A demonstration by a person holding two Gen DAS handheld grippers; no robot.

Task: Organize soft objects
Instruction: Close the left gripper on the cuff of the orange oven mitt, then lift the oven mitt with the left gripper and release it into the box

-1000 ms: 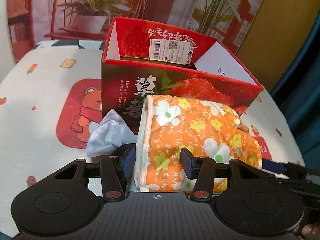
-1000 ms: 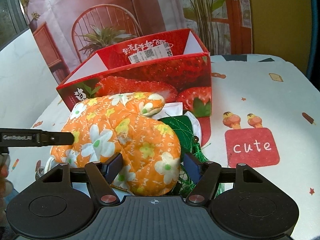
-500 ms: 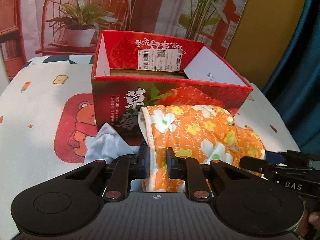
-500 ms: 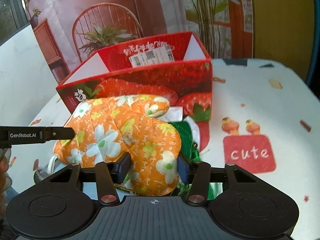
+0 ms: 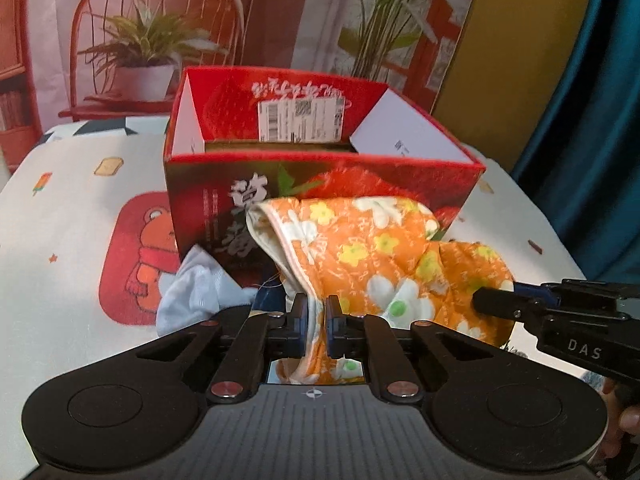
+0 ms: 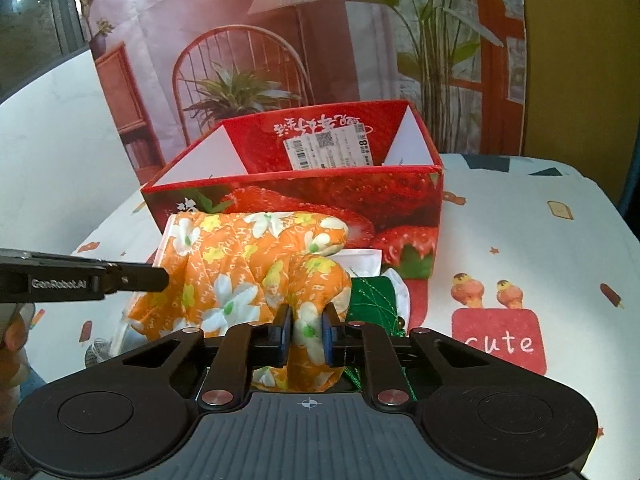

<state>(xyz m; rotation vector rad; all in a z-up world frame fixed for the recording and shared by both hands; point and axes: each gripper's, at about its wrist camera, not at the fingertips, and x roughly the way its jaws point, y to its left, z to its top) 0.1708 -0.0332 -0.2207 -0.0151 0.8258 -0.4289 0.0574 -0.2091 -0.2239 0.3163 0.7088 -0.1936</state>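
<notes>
My left tool has just closed its jaws on the cuff end of the orange flowered mitt; my right tool has just closed likewise on the mitt's rounded end; the mitt hangs between them, just ahead of both, in front of the red strawberry box on the counter; a pale cloth lies left of my left tool; something green, perhaps fabric, sits right of my right tool.

Quilted orange floral cloth mitt, glossy printed cardboard box, matt black plastic gripper, soft white sock fabric, smooth printed bench cloth
</notes>
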